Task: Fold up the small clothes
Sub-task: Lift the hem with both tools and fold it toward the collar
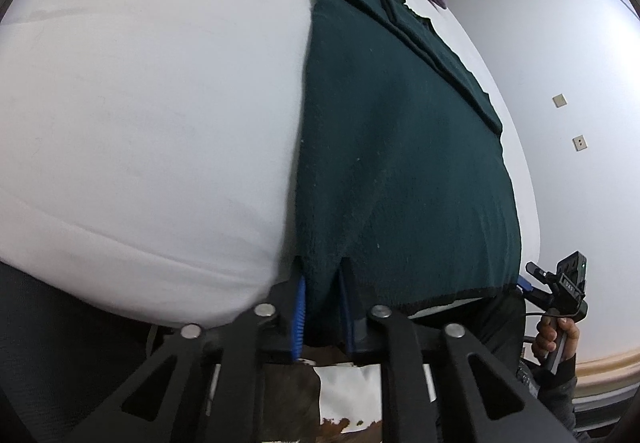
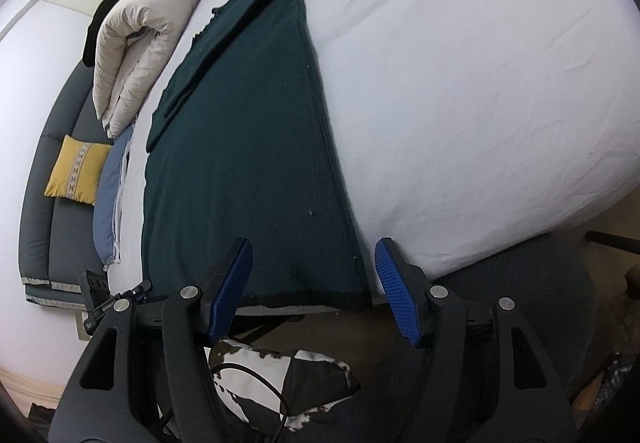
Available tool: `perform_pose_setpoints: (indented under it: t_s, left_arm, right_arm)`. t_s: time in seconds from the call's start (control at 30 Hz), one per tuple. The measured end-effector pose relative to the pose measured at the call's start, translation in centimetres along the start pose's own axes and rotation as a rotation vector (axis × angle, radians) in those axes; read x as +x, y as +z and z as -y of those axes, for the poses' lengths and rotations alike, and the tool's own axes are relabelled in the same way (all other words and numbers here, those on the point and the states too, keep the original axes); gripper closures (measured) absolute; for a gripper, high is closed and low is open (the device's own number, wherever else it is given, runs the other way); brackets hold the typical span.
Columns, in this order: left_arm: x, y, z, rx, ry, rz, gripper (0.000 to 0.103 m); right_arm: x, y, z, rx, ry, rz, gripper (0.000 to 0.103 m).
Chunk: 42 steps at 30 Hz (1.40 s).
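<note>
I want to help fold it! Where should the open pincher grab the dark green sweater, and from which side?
Best grab is probably the near hem corner of the dark green sweater, coming in from the bed's edge. That black-trimmed hem hangs just past the edge, right between the right gripper's open fingers. The left gripper already pinches the other hem corner.

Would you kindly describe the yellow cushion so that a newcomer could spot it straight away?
Start at the white bed, then look past its edge beside the green garment to the grey sofa below the folded cream duvet. The yellow cushion lies on that seat. It alone is mustard, with a pale patterned stripe down its middle.
</note>
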<state>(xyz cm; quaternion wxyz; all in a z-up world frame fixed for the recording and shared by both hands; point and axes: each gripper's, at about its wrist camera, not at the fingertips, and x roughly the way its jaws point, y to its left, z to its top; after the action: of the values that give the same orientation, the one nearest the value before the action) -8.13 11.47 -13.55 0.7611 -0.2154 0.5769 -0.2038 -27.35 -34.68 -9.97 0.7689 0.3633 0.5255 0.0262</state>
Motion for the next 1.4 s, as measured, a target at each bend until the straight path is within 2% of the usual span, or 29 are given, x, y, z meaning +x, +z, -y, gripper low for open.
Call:
perform_pose_setpoints:
  t_s: [0.17,0.27,0.33,0.47,0.53,0.6,0.83,0.97,1.2,1.4]
  left_arm:
    - [-0.1,-0.1,0.1,0.005,0.007,0.006,0.093]
    - [-0.1,-0.2,0.1,0.006,0.007,0.011,0.093]
    - [0.0,-0.1,0.2,0.005,0.007,0.013,0.093]
    - [-0.2,0.0,0.0,-0.003,-0.007,0.017,0.094]
    - [-0.5,-0.1,-0.3,-0.016,-0.023,0.022,0.094]
    - [-0.7,-0.1,-0.5,-0.026,-0.036,0.027,0.094]
    - [-2.2,0.0,-0.7,-0.088,-0.129,0.067,0.094]
    - [-2.9,0.2,-0.8,-0.109,-0.155,0.089,0.094]
    - [-4.2,0.2,-0.7,-0.153,-0.255,0.119,0.094]
    - [-5.6,1.1,0.0,-0.151,-0.299,0.142,0.094]
  right_arm:
    - [0.7,0.5,-0.5,-0.015,-0.033,-0.035,0.043]
    - [1.0,0.4,-0.6,-0.014,-0.048,-0.059,0.055]
    - [1.1,0.2,-0.2,0.003,-0.039,-0.073,0.067]
    - [0.9,-0.4,0.7,0.031,-0.005,-0.066,0.079]
    - [0.7,-0.6,0.9,0.031,0.014,-0.06,0.091]
    - [0.6,-0.8,1.0,0.025,0.016,-0.049,0.094]
    - [-1.4,-0.9,1.1,0.031,0.045,0.043,0.097]
    - [-2.8,-0.7,1.4,0.04,0.069,0.08,0.097]
    - [-4.3,-0.6,1.0,0.033,0.115,0.095,0.097]
    - [-5.7,-0.2,-0.4,0.031,0.171,0.121,0.097]
